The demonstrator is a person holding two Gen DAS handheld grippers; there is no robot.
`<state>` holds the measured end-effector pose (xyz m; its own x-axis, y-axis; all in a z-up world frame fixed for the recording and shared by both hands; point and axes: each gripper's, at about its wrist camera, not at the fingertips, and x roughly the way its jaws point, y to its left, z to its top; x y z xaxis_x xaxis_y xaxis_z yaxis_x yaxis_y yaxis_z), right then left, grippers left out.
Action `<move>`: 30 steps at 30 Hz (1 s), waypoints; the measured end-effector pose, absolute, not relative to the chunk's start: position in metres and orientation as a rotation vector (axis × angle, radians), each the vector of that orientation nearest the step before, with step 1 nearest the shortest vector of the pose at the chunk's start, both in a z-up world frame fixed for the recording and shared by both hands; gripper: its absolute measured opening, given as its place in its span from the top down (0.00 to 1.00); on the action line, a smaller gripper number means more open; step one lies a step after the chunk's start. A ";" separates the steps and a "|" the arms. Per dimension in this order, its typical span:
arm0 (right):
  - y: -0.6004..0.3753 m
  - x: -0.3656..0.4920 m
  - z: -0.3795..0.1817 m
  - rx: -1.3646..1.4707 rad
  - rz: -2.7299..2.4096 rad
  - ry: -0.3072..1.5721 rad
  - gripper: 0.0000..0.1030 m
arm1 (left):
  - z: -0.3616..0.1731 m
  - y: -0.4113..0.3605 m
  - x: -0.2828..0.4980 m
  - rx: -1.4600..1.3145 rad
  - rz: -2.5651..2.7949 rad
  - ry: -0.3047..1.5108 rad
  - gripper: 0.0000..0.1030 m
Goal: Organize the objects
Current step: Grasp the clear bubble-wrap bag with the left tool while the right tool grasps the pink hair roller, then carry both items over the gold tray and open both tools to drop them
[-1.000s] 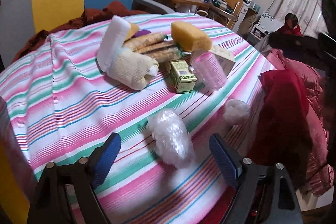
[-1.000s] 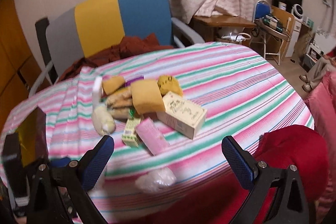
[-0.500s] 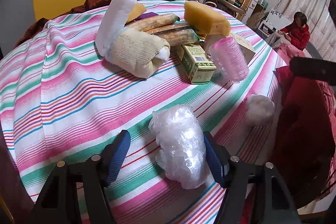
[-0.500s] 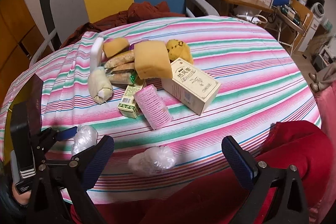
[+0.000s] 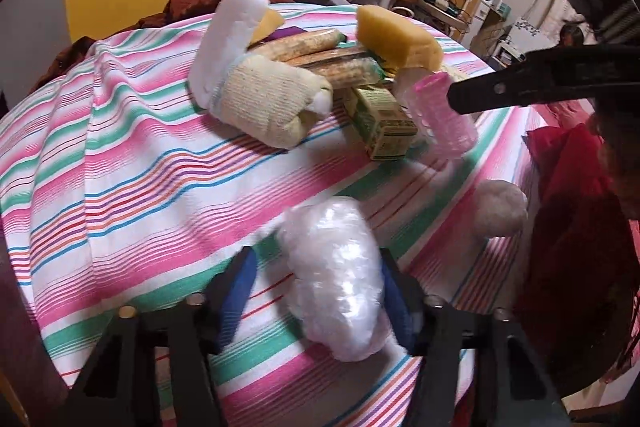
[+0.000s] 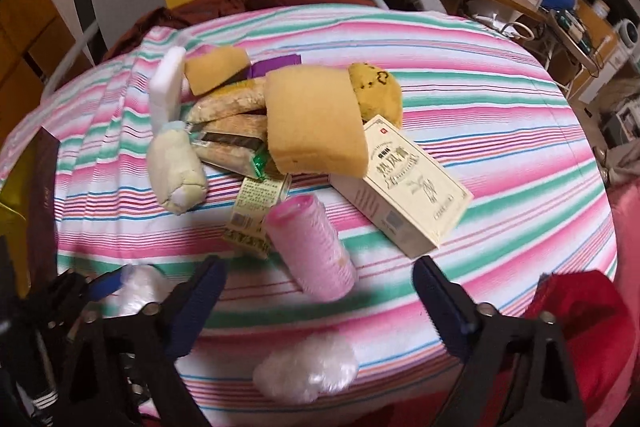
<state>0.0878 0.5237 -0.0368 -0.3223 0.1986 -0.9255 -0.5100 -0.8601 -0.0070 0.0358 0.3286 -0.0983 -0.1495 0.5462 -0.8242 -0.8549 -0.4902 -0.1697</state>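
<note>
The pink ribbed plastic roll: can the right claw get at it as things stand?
Probably yes. The right claw is open, and the pink ribbed plastic roll lies just ahead between its pads, with nothing on top.

We see a round table under a pink-and-green striped cloth point(image 6: 460, 75); crinkled clear plastic bundle point(image 5: 340, 279) between our left fingers.

Both wrist views are aimed low and close across the striped tablecloth point(image 5: 120, 155); the central object pile point(image 6: 280, 131) is shared.
</note>
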 end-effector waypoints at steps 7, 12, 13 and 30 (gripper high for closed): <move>0.539 0.076 -0.058 -1.589 2.161 0.435 0.48 | -0.098 0.318 0.027 -1.101 1.826 0.380 0.65; 0.536 0.088 -0.053 -1.577 2.173 0.426 0.64 | -0.098 0.313 0.029 -1.076 1.833 0.397 0.65; 0.534 0.091 -0.049 -1.563 2.181 0.431 0.64 | -0.098 0.312 0.030 -1.073 1.835 0.398 0.65; 0.431 0.070 0.025 -1.380 2.606 0.415 0.64 | -0.024 0.213 0.003 -0.988 2.103 0.185 0.65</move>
<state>0.0695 0.4309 0.0249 -0.5601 0.0140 -0.8283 -0.2708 -0.9480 0.1671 0.0025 0.2129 -0.0235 -0.3852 0.5972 -0.7036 -0.7111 -0.6780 -0.1861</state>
